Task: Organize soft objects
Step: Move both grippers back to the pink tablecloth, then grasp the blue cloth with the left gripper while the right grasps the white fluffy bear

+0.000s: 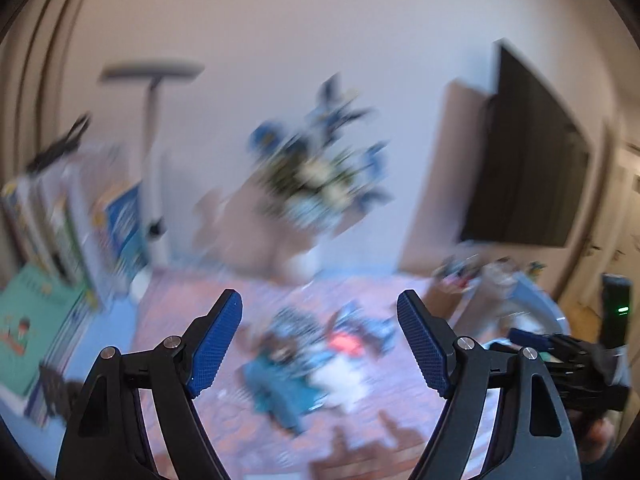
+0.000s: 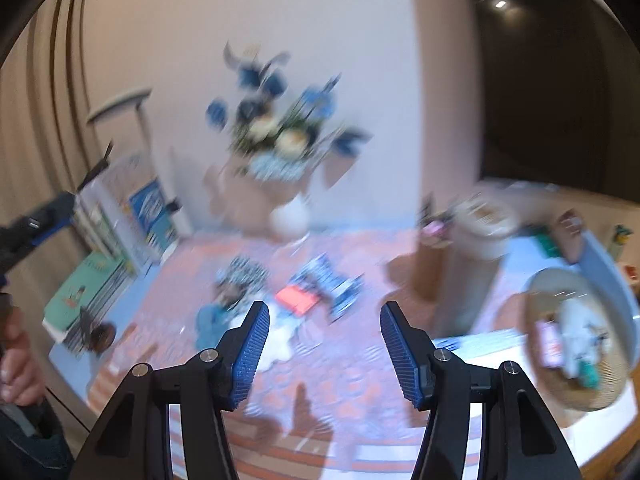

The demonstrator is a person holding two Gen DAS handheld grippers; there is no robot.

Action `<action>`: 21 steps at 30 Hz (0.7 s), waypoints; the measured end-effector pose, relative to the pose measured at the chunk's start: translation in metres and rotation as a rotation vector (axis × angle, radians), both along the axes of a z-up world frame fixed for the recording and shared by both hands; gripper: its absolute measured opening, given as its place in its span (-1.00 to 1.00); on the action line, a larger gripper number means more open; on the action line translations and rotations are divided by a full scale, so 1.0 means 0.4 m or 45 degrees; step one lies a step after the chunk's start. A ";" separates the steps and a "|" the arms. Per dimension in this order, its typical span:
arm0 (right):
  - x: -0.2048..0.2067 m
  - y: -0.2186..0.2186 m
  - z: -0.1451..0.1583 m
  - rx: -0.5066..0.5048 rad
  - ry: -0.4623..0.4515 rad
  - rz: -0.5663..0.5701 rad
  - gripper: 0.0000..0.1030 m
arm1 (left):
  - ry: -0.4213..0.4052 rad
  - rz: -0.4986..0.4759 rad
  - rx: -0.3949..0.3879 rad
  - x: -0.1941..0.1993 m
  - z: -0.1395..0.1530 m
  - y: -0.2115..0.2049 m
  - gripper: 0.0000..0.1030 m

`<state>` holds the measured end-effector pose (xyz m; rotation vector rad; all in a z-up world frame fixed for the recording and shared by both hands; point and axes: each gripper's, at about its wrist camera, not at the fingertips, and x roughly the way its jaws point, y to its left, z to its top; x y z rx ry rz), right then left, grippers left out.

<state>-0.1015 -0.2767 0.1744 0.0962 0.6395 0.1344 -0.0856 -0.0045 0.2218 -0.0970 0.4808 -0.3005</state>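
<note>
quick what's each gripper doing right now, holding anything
left gripper: open, nothing between its blue pads.
right gripper: open, nothing between its blue pads; the blurred pile of soft cloth items lies on the table beyond.

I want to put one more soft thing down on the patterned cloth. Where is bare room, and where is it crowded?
Bare cloth lies in front, between the soft pile and the near edge. Crowded: the pile itself, the white vase behind it, the books to the left, the woven basket to the right.
</note>
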 end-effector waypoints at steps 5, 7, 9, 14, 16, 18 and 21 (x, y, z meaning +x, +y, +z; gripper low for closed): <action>0.090 0.071 -0.127 0.042 0.105 0.107 0.09 | 0.202 0.092 0.002 0.096 -0.191 0.069 0.53; 0.121 0.090 -0.184 0.076 0.126 0.142 0.09 | 0.271 0.113 0.009 0.125 -0.275 0.080 0.53; 0.150 0.106 -0.245 0.091 0.150 0.161 0.09 | 0.331 0.121 0.017 0.152 -0.350 0.087 0.52; 0.202 0.123 -0.337 0.079 0.221 0.159 0.09 | 0.422 0.104 -0.028 0.188 -0.458 0.104 0.51; 0.214 0.123 -0.362 0.078 0.242 0.153 0.09 | 0.431 0.099 -0.031 0.190 -0.475 0.102 0.51; 0.225 0.122 -0.389 0.079 0.264 0.148 0.09 | 0.453 0.083 -0.053 0.192 -0.492 0.106 0.51; 0.242 0.124 -0.422 0.068 0.323 0.133 0.09 | 0.449 0.084 -0.087 0.193 -0.496 0.115 0.51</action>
